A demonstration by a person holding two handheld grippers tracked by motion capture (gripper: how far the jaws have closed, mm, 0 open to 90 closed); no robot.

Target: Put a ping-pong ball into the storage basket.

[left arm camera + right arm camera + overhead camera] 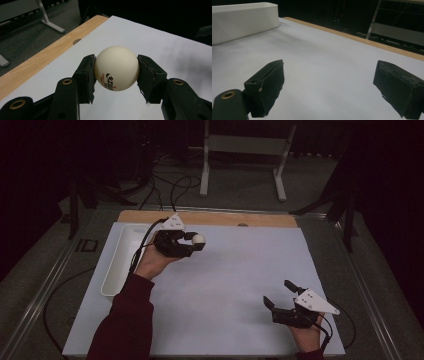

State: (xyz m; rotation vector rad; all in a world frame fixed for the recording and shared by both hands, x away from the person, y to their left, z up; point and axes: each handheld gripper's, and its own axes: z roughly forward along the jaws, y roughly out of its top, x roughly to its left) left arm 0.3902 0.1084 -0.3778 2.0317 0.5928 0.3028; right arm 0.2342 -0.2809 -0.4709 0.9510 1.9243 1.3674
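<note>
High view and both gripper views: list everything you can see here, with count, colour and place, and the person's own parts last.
ball: one, white with dark and red print, held above the table near its far left part
tray: one, white, long, along the left edge of the table
table: one, white top with a wooden strip along its far edge
stand: one, white metal frame on the floor beyond the table
cables: several, black, on the floor beyond the table
left gripper: one, black, shut on the ball
right gripper: one, black, jaws wide apart over the near right part of the table, nothing between them
sleeve: one, dark red, on the left forearm
</note>
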